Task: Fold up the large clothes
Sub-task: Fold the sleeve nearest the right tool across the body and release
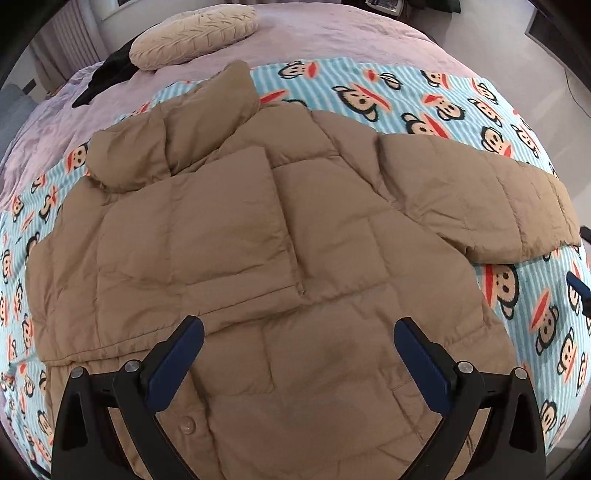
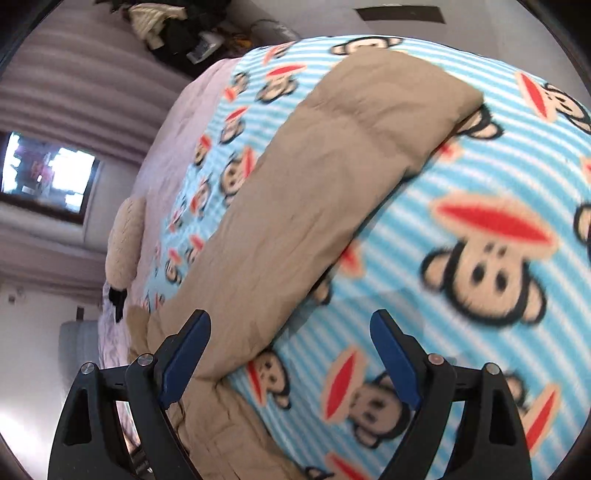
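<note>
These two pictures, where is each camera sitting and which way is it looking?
Left wrist: on the left gripper, above the tan jacket, its open fingers showing.
Right wrist: on the right gripper, tilted, beside the outstretched sleeve, open fingers showing.
Shared: jacket, monkey blanket, round cushion.

My left gripper (image 1: 298,345) hangs spread over the tan puffer jacket (image 1: 258,240), nothing between its fingers. My right gripper (image 2: 290,338) gapes above bare monkey-print blanket (image 2: 461,206), with the jacket's outstretched sleeve (image 2: 314,192) just left of that gap, apparently brushing my left finger. Far off, a beige cushion (image 1: 195,35) and some dark cloth (image 1: 107,74) lie well apart from both.
</note>
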